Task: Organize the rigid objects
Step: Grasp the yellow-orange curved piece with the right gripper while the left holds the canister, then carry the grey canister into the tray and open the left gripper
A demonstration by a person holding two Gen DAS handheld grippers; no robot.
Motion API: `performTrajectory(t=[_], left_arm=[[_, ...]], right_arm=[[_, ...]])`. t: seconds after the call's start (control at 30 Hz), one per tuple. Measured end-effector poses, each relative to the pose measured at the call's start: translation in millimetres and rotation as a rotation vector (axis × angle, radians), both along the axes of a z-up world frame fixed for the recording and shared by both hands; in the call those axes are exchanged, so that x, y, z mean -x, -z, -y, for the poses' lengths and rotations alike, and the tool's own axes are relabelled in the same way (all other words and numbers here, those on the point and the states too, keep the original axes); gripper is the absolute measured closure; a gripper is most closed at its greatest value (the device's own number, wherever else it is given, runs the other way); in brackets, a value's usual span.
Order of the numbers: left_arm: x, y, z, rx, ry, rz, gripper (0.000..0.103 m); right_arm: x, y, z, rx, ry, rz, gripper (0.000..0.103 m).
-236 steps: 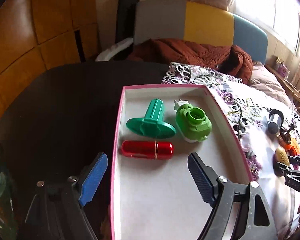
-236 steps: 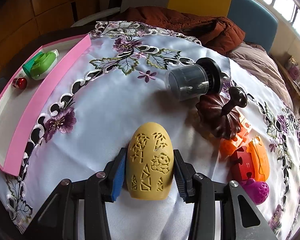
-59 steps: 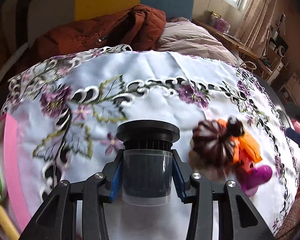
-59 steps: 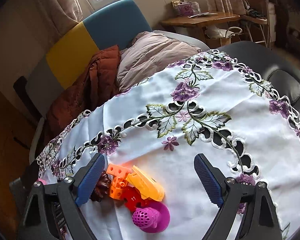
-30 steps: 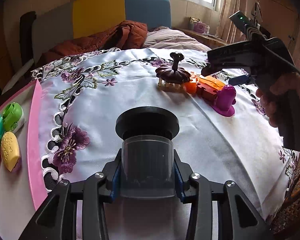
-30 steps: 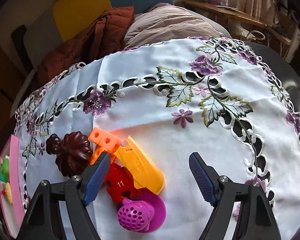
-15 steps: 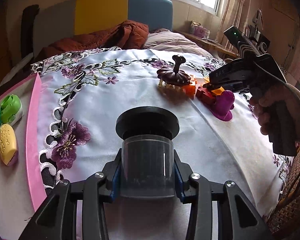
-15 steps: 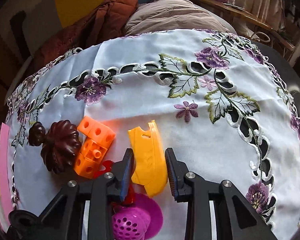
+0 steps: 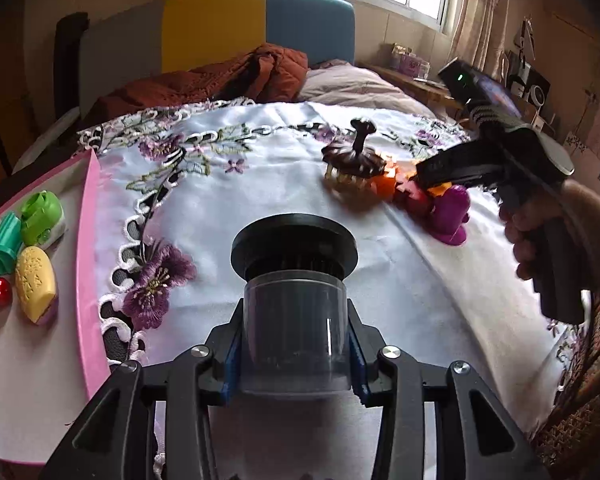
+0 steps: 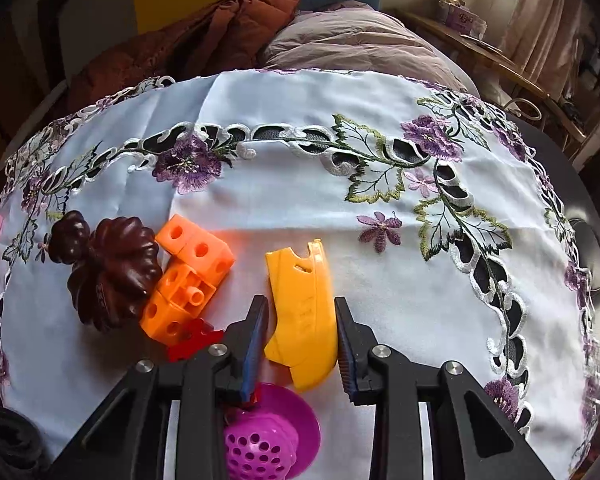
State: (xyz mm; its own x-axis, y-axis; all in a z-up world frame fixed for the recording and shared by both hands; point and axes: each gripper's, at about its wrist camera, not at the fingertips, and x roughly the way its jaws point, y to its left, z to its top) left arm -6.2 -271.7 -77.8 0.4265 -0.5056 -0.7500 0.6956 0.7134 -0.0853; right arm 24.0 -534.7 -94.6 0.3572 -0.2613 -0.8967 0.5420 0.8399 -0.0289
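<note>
Both grippers grip: left (image 9: 294, 354) smoky canister (image 9: 294, 320), right (image 10: 300, 340) yellow shell (image 10: 302, 312).

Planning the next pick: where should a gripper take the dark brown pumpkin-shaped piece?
Probably at the dark brown pumpkin-shaped piece's slim knobbed stem, approached from above. In the left wrist view the stem stands upright and clear, while the wide ribbed body sits close beside the orange building blocks.

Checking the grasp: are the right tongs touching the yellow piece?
Touching. Right wrist view: both pads of the right tongs press the yellow piece, no gap visible.
</note>
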Motion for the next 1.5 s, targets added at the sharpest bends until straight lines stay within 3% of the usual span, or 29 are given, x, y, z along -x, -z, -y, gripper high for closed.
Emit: performTrajectory(t=[0.3,0.7,1.13,1.27,1.5], left_arm=[[10.4,-48.2,-11.1,0.046,-0.011,0.057,0.061],[0.2,-75.6,-53.7,0.057,-0.118,0.049,0.06],[-28.1,-72.1,-129.0,0.071,-0.297,0.002,0.06],[-45.8,-63.6,-168.1,0.09,-0.393,-0.049,0.061],[-68.2,-40.0,-217.6,0.047,-0.494,-0.094,0.061]], right_arm=[[-1.0,-0.1,-5.5,0.031,-0.016,-0.003,0.071],[-1.0,-0.3,-8.3,0.054,-0.029,-0.007,0.071],[-1.3,0.0,-15.7,0.099,-0.061,-0.024,0.073],[-1.9,0.4,-17.3,0.11,-0.065,-0.027,0.073],[-1.8,0.5,-19.5,0.124,-0.07,-0.032,0.073]])
